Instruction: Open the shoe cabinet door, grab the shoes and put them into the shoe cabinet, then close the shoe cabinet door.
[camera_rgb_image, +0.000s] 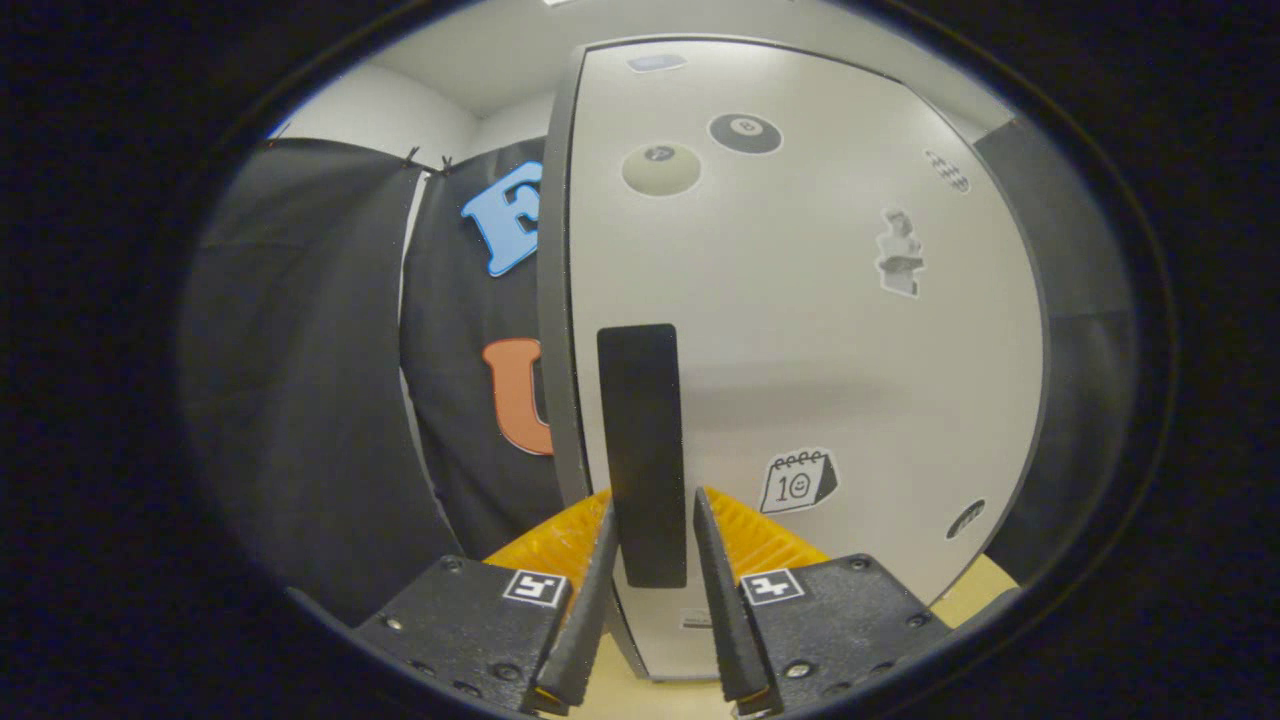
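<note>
Pale grey laminate forms the shoe cabinet door, which stands directly ahead of the gripper. A dark vertical handle is mounted near the door's left edge. The gripper's fingers straddle the lower part of this handle, one on each side, parted only a little wider than the handle itself. Whether the pads actually press on the handle cannot be told; the fingertips end close beside it and the contact lines are hard to make out.

Several stickers mark the door: two billiard-ball stickers toward 12 o'clock from the handle, a calendar sticker at 3 o'clock from the fingertips, and a pale figure sticker at 2 o'clock, too blurred to identify. The door's dark edge band runs down at 9 o'clock from the handle, so the door may stand slightly ajar; the cabinet interior is hidden. Black cloth hangs beyond the door's left edge. Light wooden flooring shows between the finger bases.
</note>
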